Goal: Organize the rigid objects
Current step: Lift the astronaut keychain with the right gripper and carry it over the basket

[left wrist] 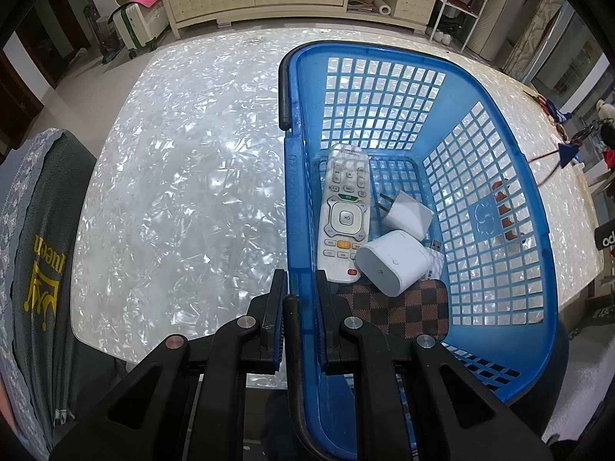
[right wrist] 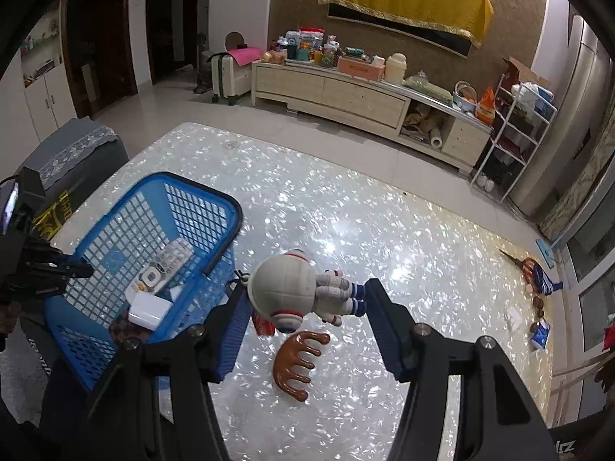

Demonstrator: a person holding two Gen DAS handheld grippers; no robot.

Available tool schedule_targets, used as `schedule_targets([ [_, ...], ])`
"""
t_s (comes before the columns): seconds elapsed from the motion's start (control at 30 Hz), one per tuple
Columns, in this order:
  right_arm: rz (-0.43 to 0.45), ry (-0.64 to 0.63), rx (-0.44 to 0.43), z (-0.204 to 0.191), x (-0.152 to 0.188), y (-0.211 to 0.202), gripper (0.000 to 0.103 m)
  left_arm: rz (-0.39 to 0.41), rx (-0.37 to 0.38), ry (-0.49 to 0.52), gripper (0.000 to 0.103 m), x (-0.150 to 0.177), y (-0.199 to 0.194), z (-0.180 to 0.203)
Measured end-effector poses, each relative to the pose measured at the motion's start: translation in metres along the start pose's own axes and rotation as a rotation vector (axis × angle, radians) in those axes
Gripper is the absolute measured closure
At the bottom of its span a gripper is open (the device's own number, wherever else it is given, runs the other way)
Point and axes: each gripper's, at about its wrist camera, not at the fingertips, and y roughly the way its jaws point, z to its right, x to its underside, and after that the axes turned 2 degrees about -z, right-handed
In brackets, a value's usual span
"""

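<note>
While we read the left wrist view from its left edge, we first meet a grey cloth (left wrist: 42, 230) with yellow lettering, turned sideways and only partly legible to us, perhaps ending in "ueen". Past the shimmering table (left wrist: 184, 192), at lower centre, our left gripper (left wrist: 301, 280) has its fingers clamped on the near wall of the blue basket (left wrist: 499, 269). Inside the basket lie a white remote (left wrist: 344, 215) whose central button reads "OK", a white plug adapter (left wrist: 407, 215), a rounded white box (left wrist: 396, 265) and a brown checkered wallet (left wrist: 403, 307). At the far right edge a black item shows white letters "ad", cut off.

Turning to the right wrist view, the basket sits at the left of the frame, with the remote inside it. At centre our right gripper (right wrist: 305, 296) holds a white astronaut figure (right wrist: 300, 292) between its blue pads (right wrist: 234, 330), lifted above the table, just right of the basket. Below the figure a brown comb (right wrist: 298, 361) lies on the tabletop.
</note>
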Motion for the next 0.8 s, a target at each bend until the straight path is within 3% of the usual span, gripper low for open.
schedule_targets([
  [0.57, 0.066, -0.074, -0.086, -0.061, -0.036, -0.027, 0.046, 0.001, -0.001, -0.001, 0.089, 0.0, -0.001, -0.001],
  [0.8, 0.042, -0.121, -0.142, -0.088, -0.04, -0.015, 0.046, 0.002, 0.0, -0.002, 0.089, 0.0, 0.0, -0.001],
])
